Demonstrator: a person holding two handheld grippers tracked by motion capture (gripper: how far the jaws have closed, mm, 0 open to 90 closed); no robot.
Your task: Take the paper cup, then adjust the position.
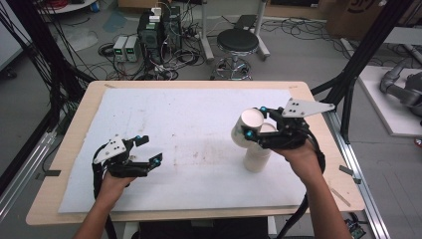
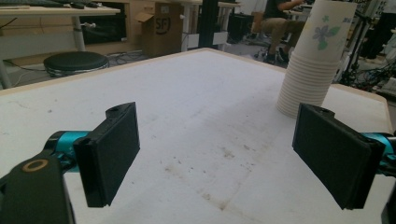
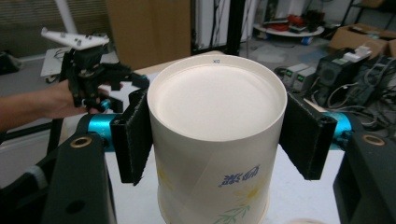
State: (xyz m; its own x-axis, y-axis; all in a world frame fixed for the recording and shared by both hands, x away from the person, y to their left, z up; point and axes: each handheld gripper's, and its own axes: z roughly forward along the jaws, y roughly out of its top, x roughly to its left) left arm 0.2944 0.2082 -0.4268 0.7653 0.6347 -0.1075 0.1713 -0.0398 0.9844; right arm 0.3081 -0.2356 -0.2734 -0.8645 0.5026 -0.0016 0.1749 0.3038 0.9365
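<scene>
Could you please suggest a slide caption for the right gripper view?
Right gripper clamps an upside-down floral paper cup between its jaws, the left gripper open beyond.

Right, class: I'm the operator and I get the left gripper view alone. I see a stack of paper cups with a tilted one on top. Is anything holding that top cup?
Observer: Yes, the right hand-held gripper is shut on the top paper cup, one jaw against each side.
Operator: Which end faces its camera?
Observer: The closed base; the cup is upside down.
Operator: And the stack?
Observer: In the high view the stack of paper cups stands on the white mat, below the right hand.
</scene>
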